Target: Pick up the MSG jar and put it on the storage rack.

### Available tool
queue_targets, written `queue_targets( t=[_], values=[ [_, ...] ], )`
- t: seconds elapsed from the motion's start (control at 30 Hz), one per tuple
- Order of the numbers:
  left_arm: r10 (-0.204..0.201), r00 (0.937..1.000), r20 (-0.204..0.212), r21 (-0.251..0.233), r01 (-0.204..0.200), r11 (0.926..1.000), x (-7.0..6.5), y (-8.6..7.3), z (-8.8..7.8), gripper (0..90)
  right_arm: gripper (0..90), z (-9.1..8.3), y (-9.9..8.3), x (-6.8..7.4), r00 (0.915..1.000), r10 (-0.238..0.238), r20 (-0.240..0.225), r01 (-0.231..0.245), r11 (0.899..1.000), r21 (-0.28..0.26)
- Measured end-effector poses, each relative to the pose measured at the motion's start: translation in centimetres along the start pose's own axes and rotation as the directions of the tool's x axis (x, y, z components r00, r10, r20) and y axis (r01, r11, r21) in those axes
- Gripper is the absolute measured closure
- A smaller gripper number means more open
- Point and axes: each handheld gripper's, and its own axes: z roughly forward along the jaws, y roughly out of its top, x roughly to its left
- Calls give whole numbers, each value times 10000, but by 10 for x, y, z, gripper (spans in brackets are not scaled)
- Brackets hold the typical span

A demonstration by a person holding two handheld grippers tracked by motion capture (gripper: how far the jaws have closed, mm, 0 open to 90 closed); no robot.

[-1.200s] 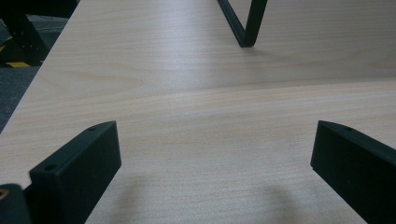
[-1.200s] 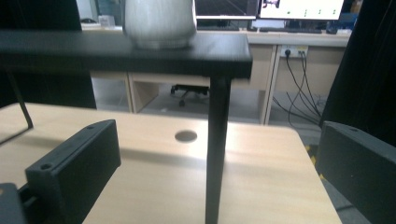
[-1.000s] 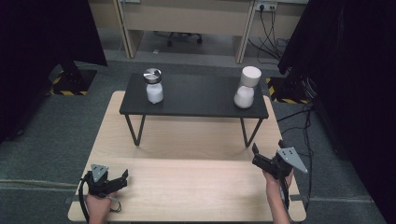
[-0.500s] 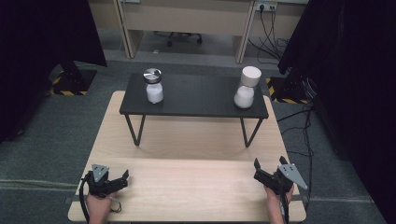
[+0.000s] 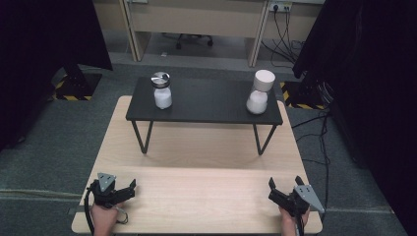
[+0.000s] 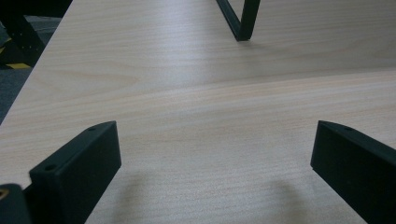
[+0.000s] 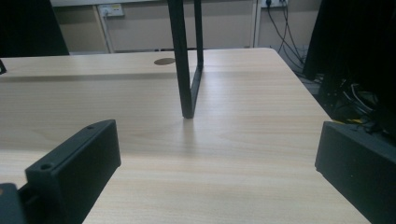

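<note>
1. Roughly centre of the high view: light wood table [image 5: 196,147], biggest thing, running from mid frame to the bottom edge.
2. Black shelf [image 5: 204,101] stands on the table's far half, upper centre, on thin black legs; one leg [image 7: 186,70] shows upper centre in the right gripper view, another [image 6: 240,21] at the top of the left gripper view.
3. White hourglass-shaped jar [image 5: 259,92] upright on the shelf's right end, upper right of centre.
4. Jar with metal lid [image 5: 161,90] upright on the shelf's left end, upper left of centre; white fill inside. Both jars well apart from both grippers.
5. Left gripper [image 5: 129,189] at lower left, held in a hand [image 5: 105,219], low over the table near its front edge. Jaws spread wide in its own view [image 6: 212,154], nothing between them, bare wood beyond.
6. Right gripper [image 5: 284,188] at lower right, held in a hand [image 5: 291,221], near the front right corner. Jaws wide apart in its own view [image 7: 217,154], holding nothing.
</note>
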Motion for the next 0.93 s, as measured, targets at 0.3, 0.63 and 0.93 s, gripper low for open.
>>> queue_targets(
  t=[0.3,0.63,0.93],
  values=[
    [21,10000,7,26,-21,10000,0,1,0,8,3,-2,-10,-1,9997,250,26,-250,9997,-45],
    [137,9999,24,131,-137,9998,-1,2,2,8,3,-3,-24,-1,9986,524,-42,-525,9983,-246],
    [110,9999,2,105,-110,9999,-1,2,2,8,3,-6,-33,2,9997,222,-67,-225,9980,-582]
  ],
)
